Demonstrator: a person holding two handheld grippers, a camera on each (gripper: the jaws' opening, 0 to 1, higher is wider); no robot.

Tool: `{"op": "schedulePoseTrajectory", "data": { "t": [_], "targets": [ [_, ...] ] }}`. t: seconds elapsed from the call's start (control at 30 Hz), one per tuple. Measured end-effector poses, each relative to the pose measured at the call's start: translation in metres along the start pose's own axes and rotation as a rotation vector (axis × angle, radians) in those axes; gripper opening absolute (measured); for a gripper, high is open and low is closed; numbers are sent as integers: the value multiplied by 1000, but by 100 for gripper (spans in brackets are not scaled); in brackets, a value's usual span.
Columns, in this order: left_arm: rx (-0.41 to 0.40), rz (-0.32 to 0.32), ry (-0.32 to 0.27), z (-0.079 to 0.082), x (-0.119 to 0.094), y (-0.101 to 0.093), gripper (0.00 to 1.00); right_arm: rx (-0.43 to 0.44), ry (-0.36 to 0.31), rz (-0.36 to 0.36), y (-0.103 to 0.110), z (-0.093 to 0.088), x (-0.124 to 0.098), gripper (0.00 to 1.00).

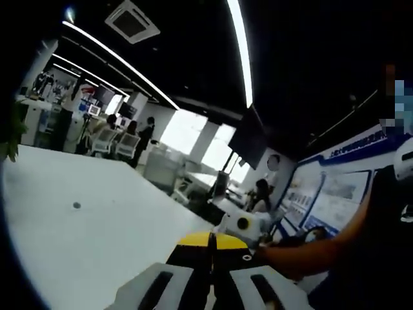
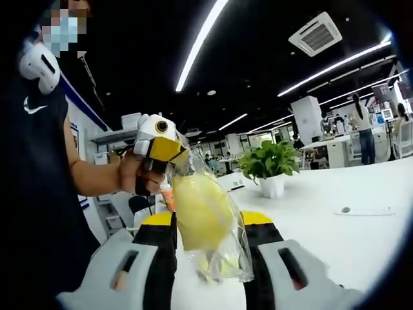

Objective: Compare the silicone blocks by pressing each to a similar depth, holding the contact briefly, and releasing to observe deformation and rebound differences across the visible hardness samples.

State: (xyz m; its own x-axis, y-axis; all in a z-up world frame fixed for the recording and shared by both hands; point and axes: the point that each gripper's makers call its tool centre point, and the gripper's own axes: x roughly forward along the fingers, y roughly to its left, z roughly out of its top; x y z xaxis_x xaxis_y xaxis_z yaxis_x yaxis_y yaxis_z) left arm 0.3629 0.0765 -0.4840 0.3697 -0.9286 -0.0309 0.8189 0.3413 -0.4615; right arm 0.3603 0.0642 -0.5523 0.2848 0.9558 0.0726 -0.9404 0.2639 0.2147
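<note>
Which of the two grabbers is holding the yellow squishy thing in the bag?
The right gripper. Its jaws are closed on a clear bag with the yellow block inside. The left gripper, held up beside it in the person's hand, looks shut on nothing.

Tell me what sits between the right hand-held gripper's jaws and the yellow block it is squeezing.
A clear plastic bag wraps the yellow block, so the right hand-held gripper presses the block through the film. Nothing else visible lies between them.
</note>
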Motion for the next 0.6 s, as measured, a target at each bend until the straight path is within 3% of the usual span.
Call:
{"op": "schedulePoseTrajectory", "data": {
  "t": [0.43,0.6],
  "targets": [
    [2,4,-36,6,-5,4,0,15,14,1,3,4,3,22],
    [32,25,-19,2,-6,7,0,30,44,15,4,-1,4,17]
  ]
}}
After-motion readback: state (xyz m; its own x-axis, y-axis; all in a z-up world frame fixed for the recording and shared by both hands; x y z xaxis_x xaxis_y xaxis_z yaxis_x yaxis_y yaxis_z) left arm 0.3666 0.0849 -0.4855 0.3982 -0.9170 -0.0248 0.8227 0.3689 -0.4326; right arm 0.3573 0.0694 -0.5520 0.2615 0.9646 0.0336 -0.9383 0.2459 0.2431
